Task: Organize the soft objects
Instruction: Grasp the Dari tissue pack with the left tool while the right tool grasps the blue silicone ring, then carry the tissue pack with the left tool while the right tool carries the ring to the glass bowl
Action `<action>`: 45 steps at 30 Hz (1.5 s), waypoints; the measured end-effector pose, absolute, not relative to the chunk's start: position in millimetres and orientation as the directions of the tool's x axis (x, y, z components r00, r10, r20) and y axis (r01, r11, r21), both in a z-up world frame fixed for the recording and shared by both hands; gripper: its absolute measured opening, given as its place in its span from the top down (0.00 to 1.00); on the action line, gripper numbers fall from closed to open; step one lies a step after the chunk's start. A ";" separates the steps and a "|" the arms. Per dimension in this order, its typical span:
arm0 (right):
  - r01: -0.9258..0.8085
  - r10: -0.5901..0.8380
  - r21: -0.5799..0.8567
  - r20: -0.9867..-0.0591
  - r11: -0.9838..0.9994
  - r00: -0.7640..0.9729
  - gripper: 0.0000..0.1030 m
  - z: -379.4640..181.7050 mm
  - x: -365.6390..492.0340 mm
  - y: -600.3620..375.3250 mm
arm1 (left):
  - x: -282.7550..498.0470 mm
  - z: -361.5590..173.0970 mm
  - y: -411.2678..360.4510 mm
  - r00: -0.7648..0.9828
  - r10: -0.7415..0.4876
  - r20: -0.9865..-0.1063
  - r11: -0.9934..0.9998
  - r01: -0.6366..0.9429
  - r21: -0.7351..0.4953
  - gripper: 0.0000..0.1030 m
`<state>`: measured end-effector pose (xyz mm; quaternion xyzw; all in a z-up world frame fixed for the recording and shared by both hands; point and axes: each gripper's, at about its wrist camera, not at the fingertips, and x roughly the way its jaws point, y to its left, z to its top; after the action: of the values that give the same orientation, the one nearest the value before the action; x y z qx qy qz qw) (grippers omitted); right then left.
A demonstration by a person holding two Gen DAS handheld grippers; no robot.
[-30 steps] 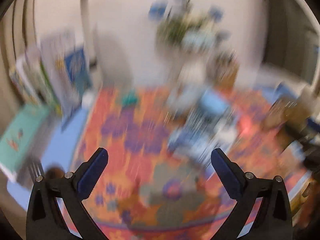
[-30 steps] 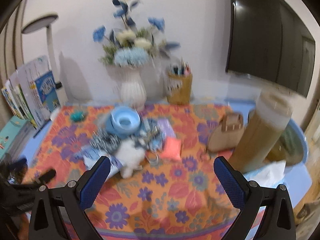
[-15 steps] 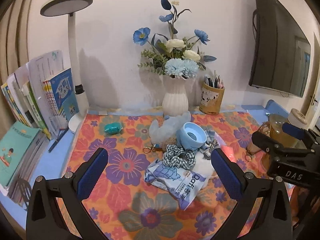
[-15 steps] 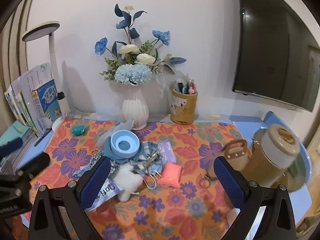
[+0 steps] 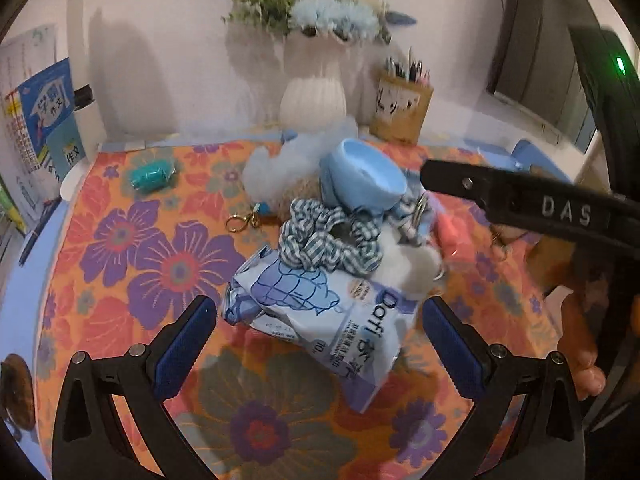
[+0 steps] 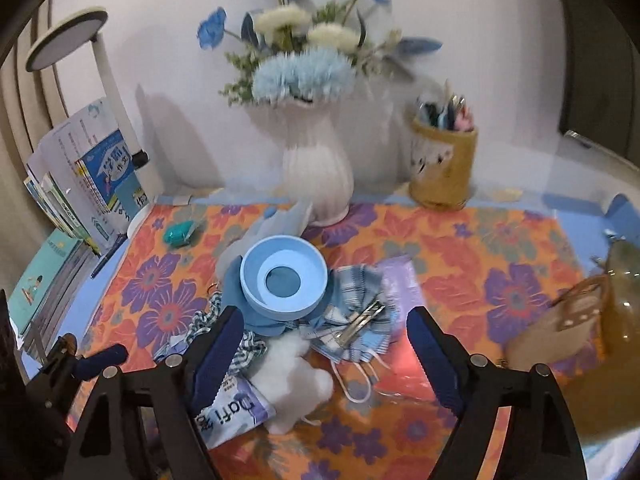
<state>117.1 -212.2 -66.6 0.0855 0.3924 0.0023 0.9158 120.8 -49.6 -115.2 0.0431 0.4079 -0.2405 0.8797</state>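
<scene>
**Both grippers spread over the heap of soft things**

The left gripper hangs with its blue pads wide apart and nothing between them. Just ahead of it, framed by the two fingers, lies a wet-wipe pack printed in blue and white, flat on the floral tablecloth. Beyond the pack and resting on its far edge is a blue-and-white gingham scrunchie; to the right of that sits a white plush toy.

The right gripper is likewise spread and holds nothing. The same plush toy lies between its fingers, close in. Directly ahead stands a light blue bowl, tilted in the left view, and I can make out nothing in it; it sits on blue fabric in the heap. To the right of the bowl is a plaid face mask with a metal clip on top and white ear loops trailing toward the gripper. Beside the right finger lie a lilac packet and a coral-pink pouch.

Farther off, against the wall, a white ribbed vase holds blue and cream artificial flowers, and to its right a yellow pen holder is filled with pens. A small teal roll lies far left of the heap. At far right a tan handbag leans against an amber jar; its contents are not discernible.
</scene>
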 end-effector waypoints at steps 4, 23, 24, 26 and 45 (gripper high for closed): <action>0.026 0.093 0.149 -0.733 0.989 0.674 0.19 -76.9 132.6 -203.6 | 120.7 -129.9 -64.6 0.498 -0.395 -0.772 0.854 0.510 -0.108 0.01; -0.013 0.134 0.163 -0.758 0.986 0.638 0.44 -107.0 168.3 -189.7 | 156.0 -133.6 16.3 0.477 -0.393 -0.786 0.896 0.393 -0.209 0.08; 0.003 0.127 0.169 -0.752 0.986 0.647 0.44 -103.9 162.5 -193.1 | 156.6 -132.5 13.5 0.466 -0.415 -0.782 0.887 0.396 -0.235 0.08; 0.025 0.099 0.155 -0.738 0.988 0.667 0.44 -96.5 150.5 -197.4 | 159.6 -131.6 -0.5 0.451 -0.447 -0.772 0.872 0.413 -0.264 0.08; 0.035 0.122 0.183 -0.775 0.982 0.620 0.29 -114.6 62.4 -218.4 | 134.6 -134.7 24.6 0.453 -0.382 -0.805 0.895 0.399 -0.199 0.76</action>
<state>62.4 -218.4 -114.6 0.0906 0.4353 0.0243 0.8954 134.6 24.6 -134.7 0.0094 0.4699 -0.2291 0.8524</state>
